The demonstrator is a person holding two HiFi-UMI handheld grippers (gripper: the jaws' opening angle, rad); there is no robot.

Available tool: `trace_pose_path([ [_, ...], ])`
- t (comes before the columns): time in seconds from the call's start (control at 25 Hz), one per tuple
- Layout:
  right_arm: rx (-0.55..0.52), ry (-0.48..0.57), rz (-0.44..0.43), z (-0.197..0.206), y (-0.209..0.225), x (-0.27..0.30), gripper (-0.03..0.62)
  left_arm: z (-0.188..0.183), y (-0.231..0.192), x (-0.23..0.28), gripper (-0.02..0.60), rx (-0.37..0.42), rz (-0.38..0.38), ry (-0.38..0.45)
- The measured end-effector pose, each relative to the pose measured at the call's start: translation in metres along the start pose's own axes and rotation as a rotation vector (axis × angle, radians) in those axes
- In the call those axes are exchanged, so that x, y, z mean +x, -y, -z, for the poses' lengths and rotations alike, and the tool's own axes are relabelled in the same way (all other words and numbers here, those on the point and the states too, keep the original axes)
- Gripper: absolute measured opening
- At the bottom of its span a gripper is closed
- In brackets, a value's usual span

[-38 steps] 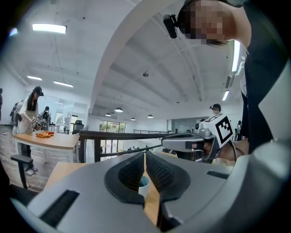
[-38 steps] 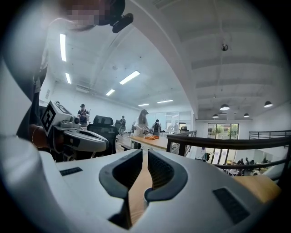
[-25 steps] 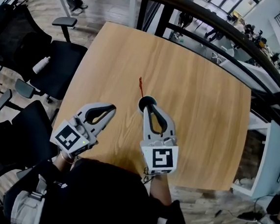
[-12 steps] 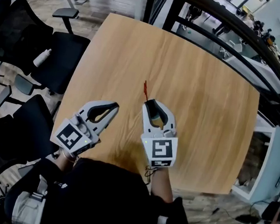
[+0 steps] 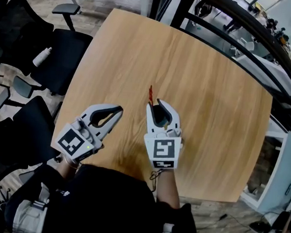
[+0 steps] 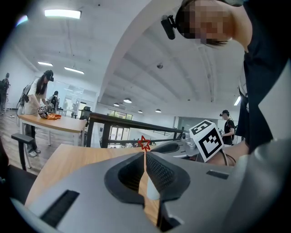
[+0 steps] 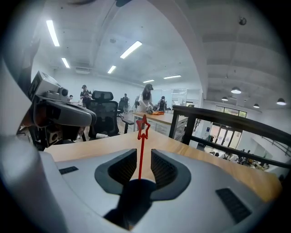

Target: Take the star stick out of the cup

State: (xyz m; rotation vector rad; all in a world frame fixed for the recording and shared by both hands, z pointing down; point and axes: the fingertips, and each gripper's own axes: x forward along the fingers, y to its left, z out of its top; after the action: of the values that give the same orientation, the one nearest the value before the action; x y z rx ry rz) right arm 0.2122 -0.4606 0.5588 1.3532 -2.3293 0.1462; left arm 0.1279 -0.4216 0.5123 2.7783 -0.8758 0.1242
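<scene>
The red star stick [image 5: 150,93] stands up out of a dark cup [image 5: 162,116] on the wooden table [image 5: 209,94]. My right gripper [image 5: 157,103] reaches over the cup, which shows through the hollow of its jaws. In the right gripper view the stick [image 7: 139,159] rises through the narrow gap of the right gripper [image 7: 143,153], nearer the left pad and clear of the right one, with the cup [image 7: 132,195] dark below. My left gripper [image 5: 118,109] hovers to the left, shut and empty. Its own view shows the left gripper [image 6: 145,155] shut and the star [image 6: 144,144] beyond.
Black office chairs [image 5: 59,54] stand off the table's left edge, with a white bottle [image 5: 41,56] on one. A dark railing [image 5: 235,30] runs behind the table's far side. People work at a distant table [image 6: 50,119].
My right gripper has moved forward over the cup, so its jaws now flank the stick. The left gripper has stayed put and shut.
</scene>
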Motion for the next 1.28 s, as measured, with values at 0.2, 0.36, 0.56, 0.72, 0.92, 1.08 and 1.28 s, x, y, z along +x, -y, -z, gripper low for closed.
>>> trace_pose_path([
  [0.2,0.004,-0.031,0.003,0.008,0.001,0.007,0.096,0.004,-0.004,-0.002,0.023,-0.002,-0.014,-0.011],
  [0.36,0.006,-0.04,0.017,0.009,0.0,0.012,0.053,0.004,-0.01,-0.007,0.023,-0.004,-0.029,-0.011],
  [0.56,0.01,-0.042,0.027,0.008,-0.001,0.011,0.028,0.004,-0.012,-0.011,0.023,-0.007,-0.039,-0.009],
  [0.72,0.005,-0.02,0.043,0.0,0.0,0.003,0.026,0.0,-0.009,-0.014,0.023,-0.01,-0.038,-0.001],
  [0.92,0.001,0.023,0.066,-0.016,0.0,-0.014,0.026,-0.006,0.001,-0.019,0.023,-0.002,-0.027,0.005],
  [1.08,-0.018,0.07,0.097,-0.032,0.002,-0.032,0.025,-0.017,0.012,-0.022,0.023,0.01,-0.015,0.026],
  [1.28,-0.014,0.143,0.139,-0.052,0.003,-0.057,0.026,-0.027,0.028,-0.028,0.023,0.031,0.004,0.036],
])
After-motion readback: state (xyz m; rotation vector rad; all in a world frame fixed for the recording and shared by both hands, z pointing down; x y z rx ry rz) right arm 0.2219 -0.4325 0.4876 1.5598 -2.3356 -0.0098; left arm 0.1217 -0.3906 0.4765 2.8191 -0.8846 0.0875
